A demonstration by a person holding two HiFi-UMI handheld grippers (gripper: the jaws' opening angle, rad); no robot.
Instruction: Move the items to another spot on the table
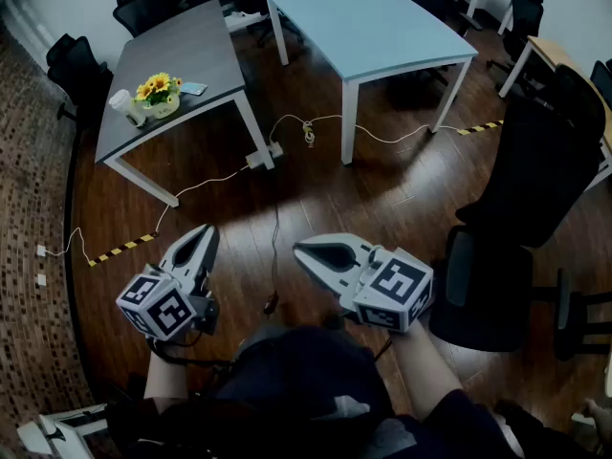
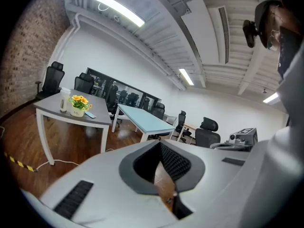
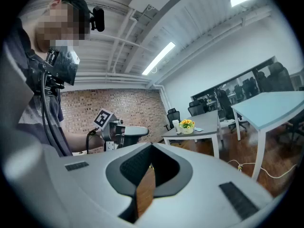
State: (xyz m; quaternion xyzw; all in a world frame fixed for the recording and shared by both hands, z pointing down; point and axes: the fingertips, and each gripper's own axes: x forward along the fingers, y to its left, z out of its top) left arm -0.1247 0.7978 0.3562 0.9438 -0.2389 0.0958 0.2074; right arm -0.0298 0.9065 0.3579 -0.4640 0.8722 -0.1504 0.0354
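On the grey table [image 1: 182, 51] at the upper left of the head view stand a pot of yellow flowers [image 1: 159, 94], a white cup [image 1: 122, 104] and a small flat blue item [image 1: 193, 89]. My left gripper [image 1: 205, 231] and right gripper [image 1: 299, 250] hover over the wooden floor, well short of that table. Both are shut with nothing between their jaws. The left gripper view shows the flowers [image 2: 79, 103] and cup [image 2: 63, 100] far off beyond its shut jaws. The right gripper view shows the flowers [image 3: 186, 125] beyond the left gripper [image 3: 118, 132].
A light blue table [image 1: 363, 27] stands to the right of the grey one. Black office chairs [image 1: 535, 161] are close on my right, and more chairs [image 1: 76, 70] sit behind the grey table. A white cable [image 1: 287, 122], a power strip [image 1: 260, 158] and yellow-black tape [image 1: 124, 249] lie on the floor.
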